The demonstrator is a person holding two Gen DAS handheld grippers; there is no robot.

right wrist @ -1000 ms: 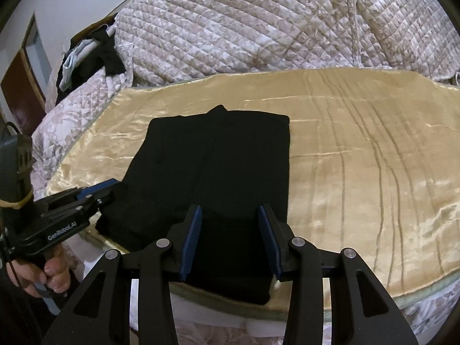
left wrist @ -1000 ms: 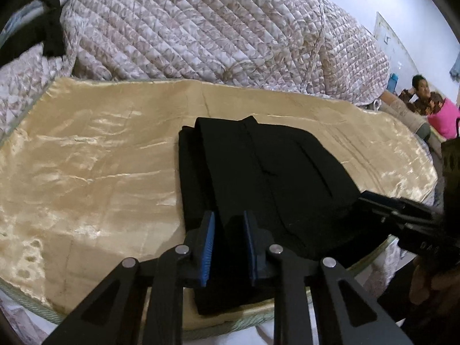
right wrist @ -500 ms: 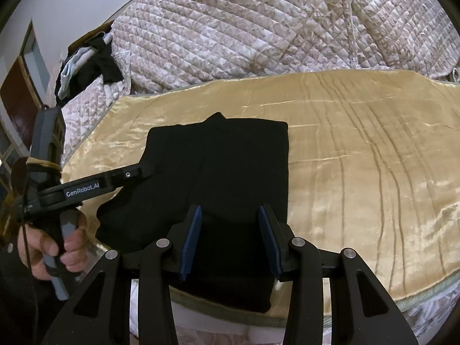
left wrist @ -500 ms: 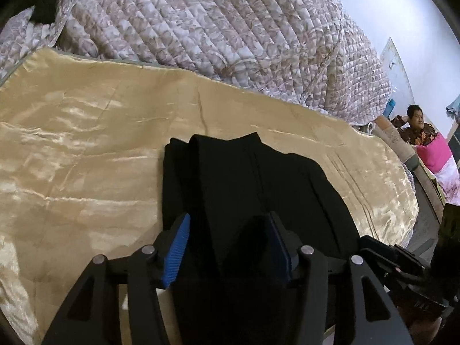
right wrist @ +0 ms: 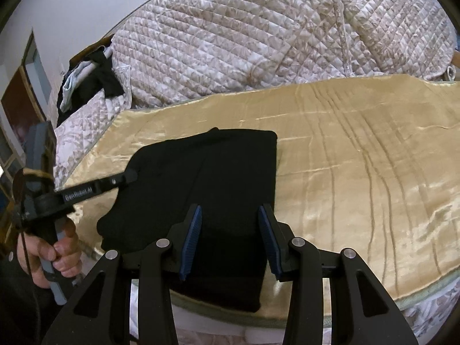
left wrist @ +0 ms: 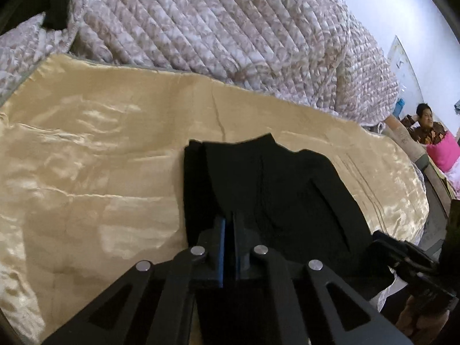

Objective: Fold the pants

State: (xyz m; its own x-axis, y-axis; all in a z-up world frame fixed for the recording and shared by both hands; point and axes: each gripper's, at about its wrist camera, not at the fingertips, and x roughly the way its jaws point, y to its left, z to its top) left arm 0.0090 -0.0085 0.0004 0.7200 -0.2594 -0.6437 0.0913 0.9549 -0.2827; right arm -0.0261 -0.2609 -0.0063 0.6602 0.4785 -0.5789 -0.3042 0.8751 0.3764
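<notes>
1. a quilted comforter in a pale brown and white pattern is heaped along the far side of the bed.
2. a shiny gold satin sheet covers the bed in front of it, creased in long lines and wrinkles.
3. the black pants lie on the gold sheet near the bed's front edge, folded into a flat, roughly rectangular stack; in the left wrist view the pants show stepped layer edges on 1 side and a small peak at the far end.
4. the left gripper has its 2 blue-padded fingers squeezed nearly together, pinching the near edge of the pants.
5. the right gripper hangs over the near end of the stack with its fingers spread wide and nothing between them.
</notes>
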